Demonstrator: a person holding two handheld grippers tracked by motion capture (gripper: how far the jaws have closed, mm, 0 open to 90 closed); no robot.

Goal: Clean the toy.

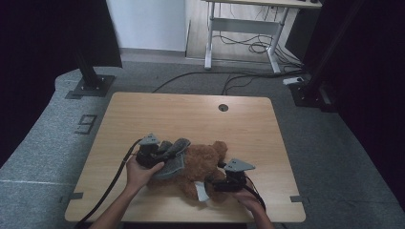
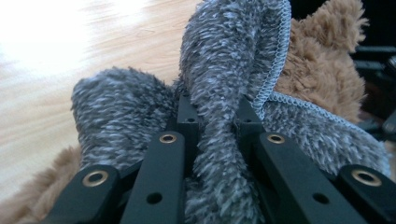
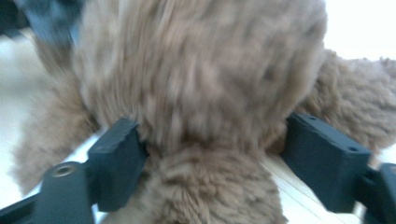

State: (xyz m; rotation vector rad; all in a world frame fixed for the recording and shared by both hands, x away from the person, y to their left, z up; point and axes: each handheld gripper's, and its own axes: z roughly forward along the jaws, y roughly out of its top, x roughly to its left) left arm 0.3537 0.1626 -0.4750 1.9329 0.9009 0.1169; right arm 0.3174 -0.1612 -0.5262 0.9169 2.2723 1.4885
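— Where's the teddy bear (image 1: pixel 203 164) lying?

— On the near half of the desk (image 1: pixel 143 114), a bit right of the middle. Its long axis runs slantwise: the head end with the round ears points up and away towards the far right, the bottom end comes down towards the front edge, where a small white tag (image 1: pixel 201 193) sticks out.

— And that grey thing?

— A fuzzy grey cloth (image 1: pixel 173 157) draped over the bear's left side, with a stitched hem (you can see the edge stitching in the left gripper view). The left gripper (image 1: pixel 160 155) has its jaws clenched on a fold of it, and the fold stands up between them.

— The other hand?

— The right gripper (image 1: pixel 217 183) is down at the bear's lower end. Its jaws stand wide to either side of the brown fur; in the right gripper view the picture is blurred, and I can't tell for sure whether the pads press on it.

— What's the desk like?

— Light wood, rounded corners, a small round hole (image 1: pixel 223 107) near the far edge. It stands on grey carpet (image 1: pixel 43 138). Behind it, black cables (image 1: pixel 248 47) trail on the floor under another white-framed table (image 1: pixel 239 24), and dark posts (image 1: pixel 88 71) rise on both sides.
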